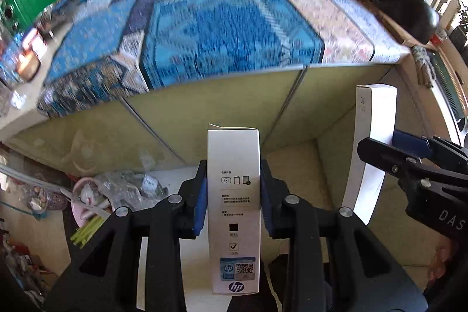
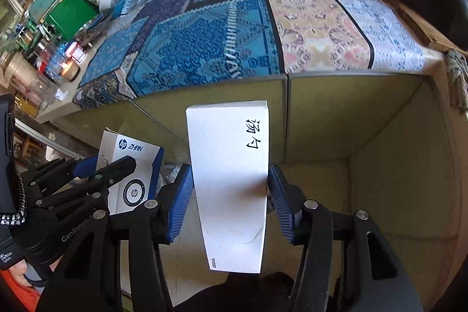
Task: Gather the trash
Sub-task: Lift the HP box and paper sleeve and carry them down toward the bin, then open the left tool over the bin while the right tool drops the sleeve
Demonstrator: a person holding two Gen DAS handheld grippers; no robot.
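Nearest in the left wrist view, the left claw (image 1: 233,195) is clenched on a narrow white HP box (image 1: 234,212), its blue pads (image 1: 200,203) pressed to both long sides, the box standing up between them. The right claw (image 2: 231,195) grips a plain white carton (image 2: 231,180) with black characters printed near its top, pads (image 2: 182,201) flat against its sides. Each claw shows in the other's view, side by side and apart, both tilted steeply downward.

So both pieces of trash are off the table and in hand; judging by that, the picking-up for this pair is done and the dropping-off is what remains. Just below and beyond the claws stands a large open cardboard box (image 1: 333,154) with pale olive walls, its flaps up. It looks like the likely place for the trash (though nothing in the frames confirms that), and the floor of it that shows looks bare. To its left on the floor sits a pink basin (image 1: 84,212) holding crumpled plastic, pale scraps and green stalks.

Farther off, the table (image 2: 433,60) under a patchwork blue and pink cloth (image 2: 204,48) looks bare across its middle. Clutter remains along its left edge: a green tin (image 2: 70,13), jars, a red box. Whether any of that counts as trash I cannot tell.
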